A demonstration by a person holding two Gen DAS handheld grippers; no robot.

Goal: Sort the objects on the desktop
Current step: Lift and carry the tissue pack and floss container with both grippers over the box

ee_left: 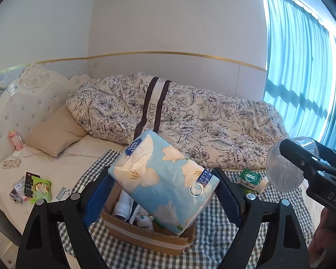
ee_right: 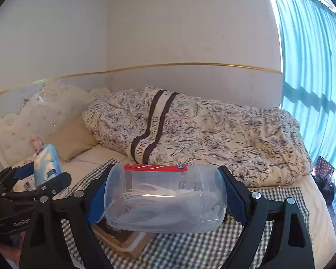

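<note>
The tissue pack [ee_left: 163, 179] hangs clamped in the left gripper [ee_left: 163, 192], long axis tilted, directly above the open cardboard box [ee_left: 150, 235] on the bed. The right gripper [ee_right: 165, 199], jaws holding a clear plastic jar [ee_right: 165, 201], waits beside, farther from the box.
</note>
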